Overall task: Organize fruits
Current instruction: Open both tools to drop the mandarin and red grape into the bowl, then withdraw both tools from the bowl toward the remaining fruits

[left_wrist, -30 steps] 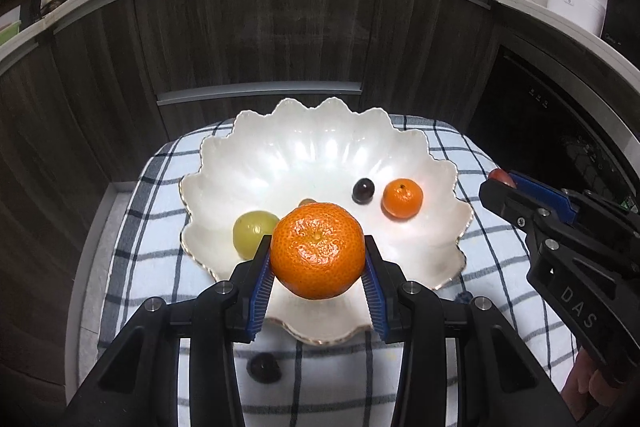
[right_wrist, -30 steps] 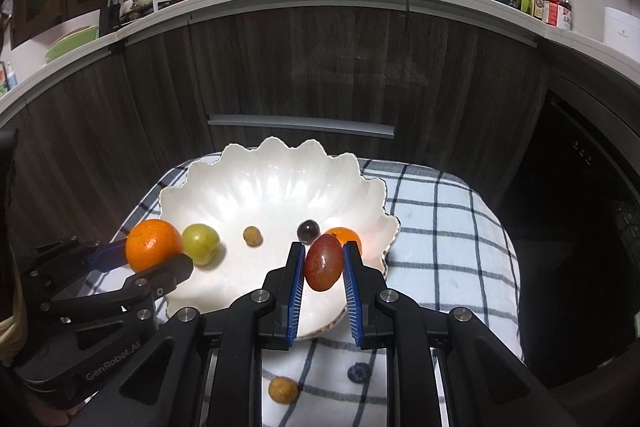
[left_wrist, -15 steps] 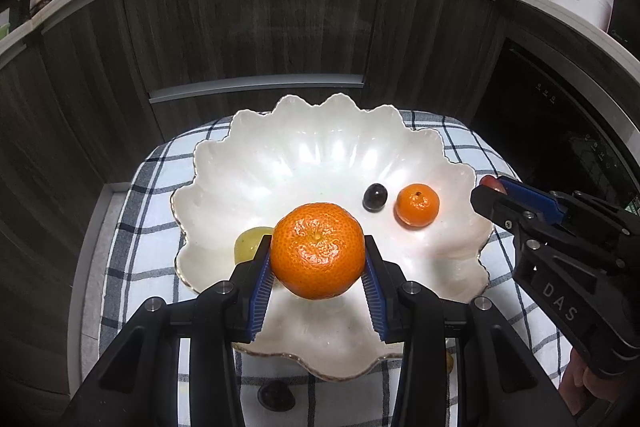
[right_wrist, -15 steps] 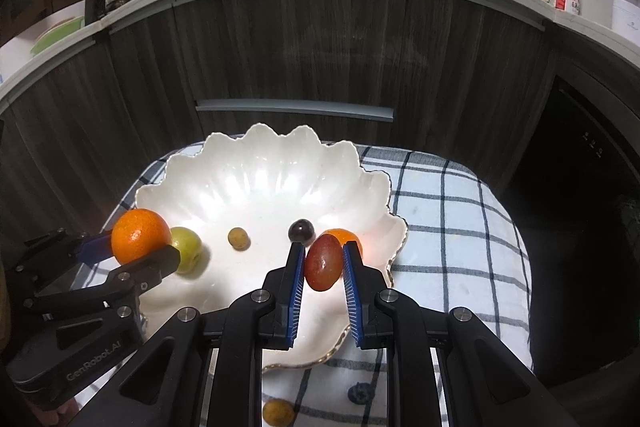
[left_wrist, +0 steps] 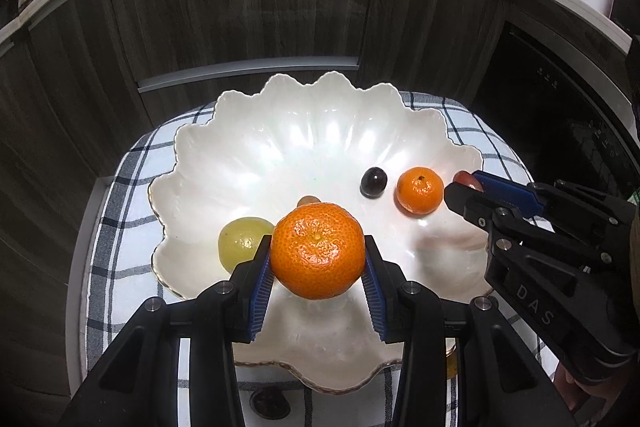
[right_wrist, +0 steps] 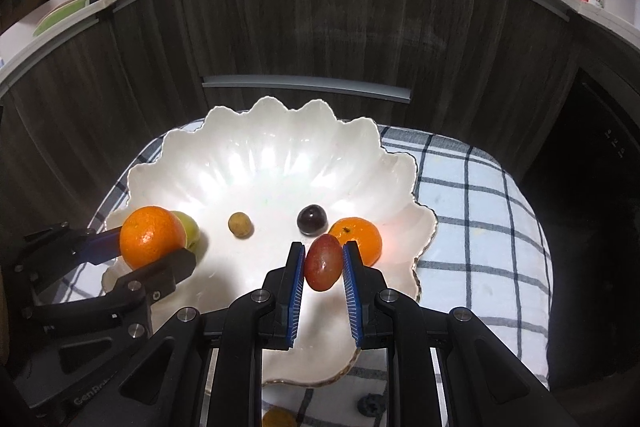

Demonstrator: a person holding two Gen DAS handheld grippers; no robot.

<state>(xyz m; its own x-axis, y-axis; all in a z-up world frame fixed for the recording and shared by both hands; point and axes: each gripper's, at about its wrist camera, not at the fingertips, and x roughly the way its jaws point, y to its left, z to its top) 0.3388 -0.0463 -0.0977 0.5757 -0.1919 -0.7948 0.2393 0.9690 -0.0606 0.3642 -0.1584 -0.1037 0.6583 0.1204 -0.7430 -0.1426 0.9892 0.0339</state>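
Left gripper [left_wrist: 318, 263] clenched on large orange mandarin [left_wrist: 318, 251], right gripper [right_wrist: 323, 267] on red oval grape [right_wrist: 324, 262], above scalloped white bowl [left_wrist: 320, 131].

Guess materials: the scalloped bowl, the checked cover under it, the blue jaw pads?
Scalloped bowl: looks like glazed ceramic, glossy white with bright highlights and a thin gold rim; could be glass. Checked cover: woven fabric, matte, softly draped over the edge. Blue pads: ribbed, probably rubber or soft plastic.
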